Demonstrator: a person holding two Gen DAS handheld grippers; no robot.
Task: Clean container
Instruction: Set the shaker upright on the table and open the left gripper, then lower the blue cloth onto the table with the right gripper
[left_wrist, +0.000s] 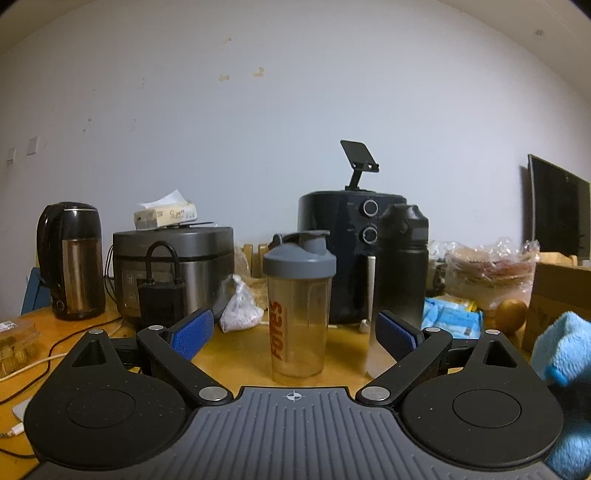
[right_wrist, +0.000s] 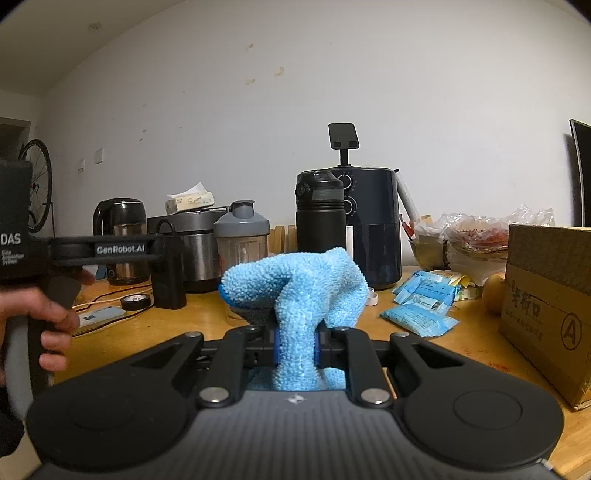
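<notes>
- The right claw (right_wrist: 295, 349) is clamped tight on a blue microfibre cloth (right_wrist: 295, 284); its blue pads pinch the cloth's narrow waist, and the bulk of the fabric bunches up above and ahead of them.
- The left claw (left_wrist: 293, 334) stands wide apart with nothing between its blue pads (left_wrist: 194, 332).
- Straight ahead of the left claw, between the lines of its two fingers but apart from both, the shaker bottle (left_wrist: 298, 306) stands upright on the desk (left_wrist: 240, 350). It is clear and amber-tinted, with red lettering down its side and a grey flip-top lid that is on.
- Just to the right of the shaker bottle stands a tall black flask (left_wrist: 400, 266), and behind both a dark air fryer (left_wrist: 343, 236) with two round dials.
- Further left on the desk are a grey rice cooker (left_wrist: 173, 254) with a tissue pack on top, and a black kettle (left_wrist: 70, 258).
- In the right wrist view a hand (right_wrist: 44, 325) grips the handle of the left device at the left edge.
- To the right lie blue packets (right_wrist: 421, 302) and a cardboard box (right_wrist: 550, 299).
</notes>
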